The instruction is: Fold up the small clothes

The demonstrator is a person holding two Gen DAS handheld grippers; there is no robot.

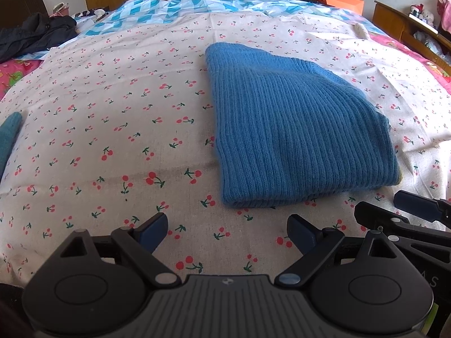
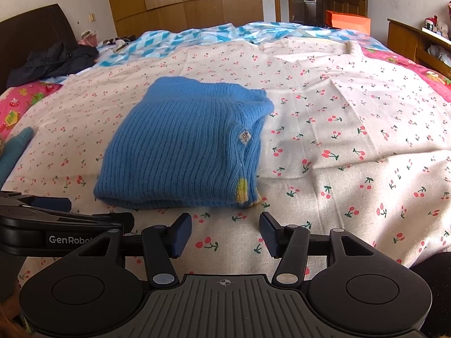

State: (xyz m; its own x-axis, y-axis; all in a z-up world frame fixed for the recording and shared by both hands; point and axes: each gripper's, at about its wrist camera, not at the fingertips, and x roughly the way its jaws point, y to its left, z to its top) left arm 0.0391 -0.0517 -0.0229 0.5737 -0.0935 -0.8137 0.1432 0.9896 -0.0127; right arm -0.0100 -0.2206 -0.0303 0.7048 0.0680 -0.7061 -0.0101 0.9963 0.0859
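- Grippers level, low over the bed [image 1: 84, 90], side by side.
- Left gripper [image 1: 227, 235] wide open, empty; sweater [image 1: 287, 129] at 1 o'clock.
- Right gripper [image 2: 225, 235] open, empty; sweater at 11 o'clock.

Left gripper [image 1: 227, 233]: black linkage arms, silver pivot screws, dark blue ribbed pads, grey grooved centre plate with small logo at 12 o'clock. Right gripper [image 2: 225, 235]: same build, crosshair mark on plate; white "GenRobo" lettering on neighbouring unit at 9 o'clock
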